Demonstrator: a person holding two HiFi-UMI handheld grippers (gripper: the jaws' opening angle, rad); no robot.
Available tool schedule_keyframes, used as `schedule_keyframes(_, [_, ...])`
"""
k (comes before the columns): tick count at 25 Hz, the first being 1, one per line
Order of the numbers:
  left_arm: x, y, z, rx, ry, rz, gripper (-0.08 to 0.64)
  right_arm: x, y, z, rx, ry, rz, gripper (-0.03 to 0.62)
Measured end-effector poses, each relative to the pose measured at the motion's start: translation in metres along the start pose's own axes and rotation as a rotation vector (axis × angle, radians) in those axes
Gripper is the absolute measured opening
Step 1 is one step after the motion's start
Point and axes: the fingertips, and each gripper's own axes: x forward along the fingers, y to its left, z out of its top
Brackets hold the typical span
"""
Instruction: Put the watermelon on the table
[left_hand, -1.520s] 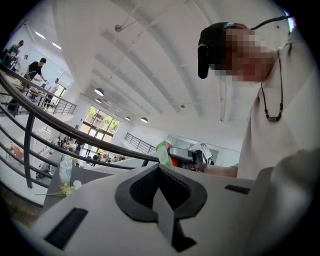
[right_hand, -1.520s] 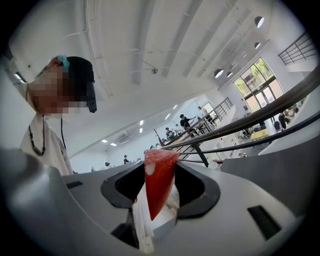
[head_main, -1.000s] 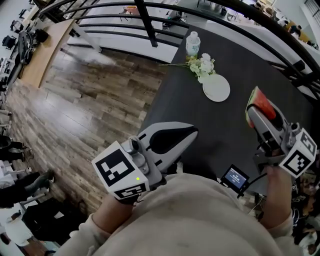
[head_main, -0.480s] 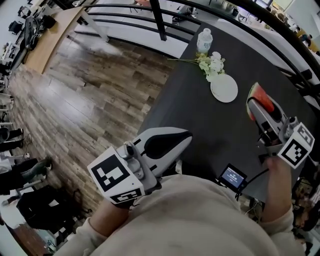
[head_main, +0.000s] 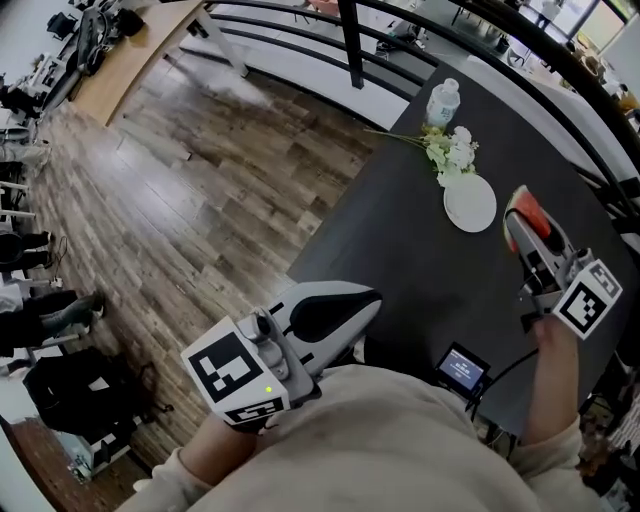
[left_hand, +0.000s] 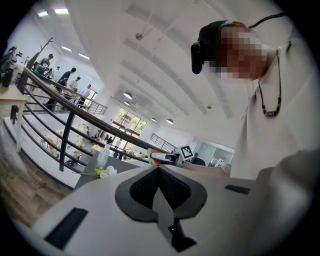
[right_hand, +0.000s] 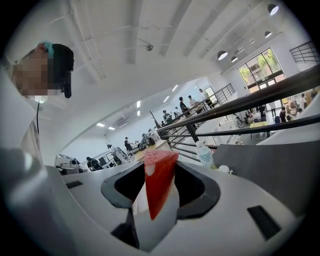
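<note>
Bright, even ceiling-lamp and window light — strong fisheye bending, dark vignetted corners, faces mosaicked.

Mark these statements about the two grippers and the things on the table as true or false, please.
The right gripper grips the watermelon slice. True.
The watermelon slice lies on the white plate. False: the white plate is bare, and the slice sits between the right gripper's jaws.
The left gripper is shut and empty. True.
The water bottle lies on the floor. False: the water bottle stands on the table, beyond the flowers.
</note>
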Motion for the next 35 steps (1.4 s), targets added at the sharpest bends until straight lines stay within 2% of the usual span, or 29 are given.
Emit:
schedule_keyframes(10, [-0.012,0.010,-0.008,-0.033,-0.013,0.057,0.002,0.027,-0.035,-0.008,-0.003,0.053,-0.030,0.196])
schedule_keyframes(20, [-0.023,0.012,-0.015,-0.051,-0.002,0.108,0.002,0.040,-0.076,-0.033,-0.006,0.123,-0.070,0.196])
schedule_keyframes(24, [-0.025,0.011,-0.020,-0.074,0.007,0.124,0.002,0.049,-0.102,-0.051,-0.003,0.172,-0.086,0.196])
schedule_keyframes(35, [-0.022,0.008,-0.035,-0.053,0.050,0.132,0.002,0.067,-0.165,-0.114,0.059,0.299,-0.182,0.196])
